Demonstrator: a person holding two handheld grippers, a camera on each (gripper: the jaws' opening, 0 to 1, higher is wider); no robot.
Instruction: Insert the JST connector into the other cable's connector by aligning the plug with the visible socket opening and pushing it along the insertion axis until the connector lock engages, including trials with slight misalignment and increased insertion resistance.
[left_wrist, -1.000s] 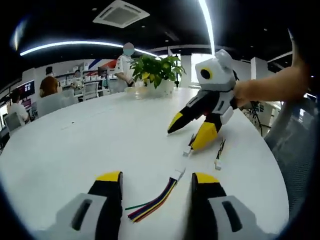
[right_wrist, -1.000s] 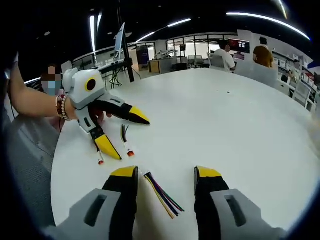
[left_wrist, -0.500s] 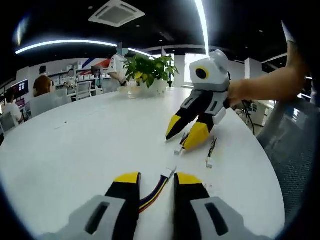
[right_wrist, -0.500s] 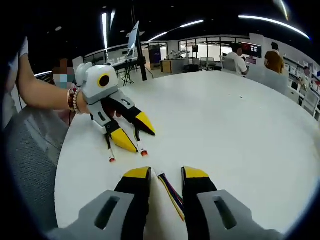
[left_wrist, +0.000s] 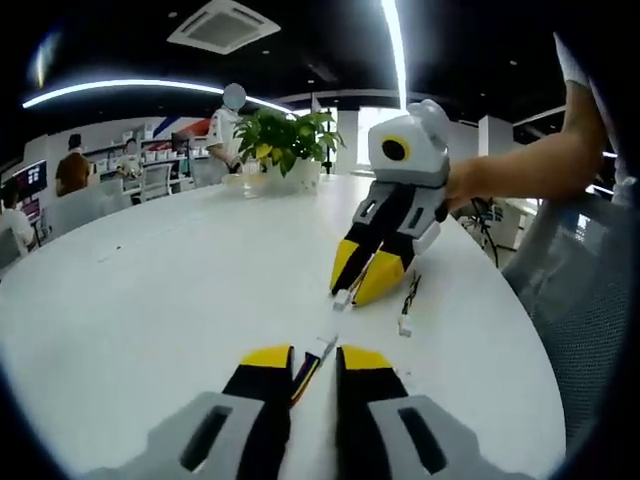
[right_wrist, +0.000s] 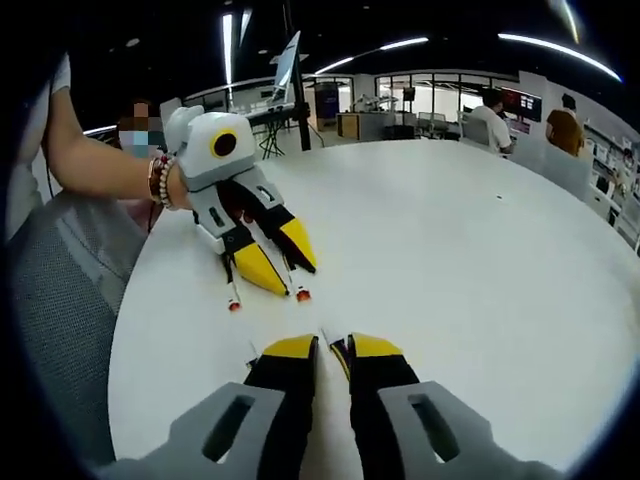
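Left gripper (left_wrist: 313, 357) pinches the multicoloured cable (left_wrist: 305, 365); right gripper (right_wrist: 331, 346) pinches another (potted plant (left_wrist: 285, 145) seen from left).

In the left gripper view the left tongs (left_wrist: 314, 356) sit low and near on the desk (left_wrist: 180, 270), closed around the ribbon cable (left_wrist: 306, 366), whose connector (left_wrist: 326, 346) lies just beyond the tips. Farther off and slightly right, the right tongs (left_wrist: 362, 280) rest over a second cable, with a loose cable (left_wrist: 408, 302) just right of them. A potted plant (left_wrist: 285, 145) stands at the far edge.

In the right gripper view the right tongs (right_wrist: 329, 348) are near, the left tongs (right_wrist: 276, 258) farther left, and two small connectors (right_wrist: 233, 304) lie on the desk (right_wrist: 460, 250) between them.
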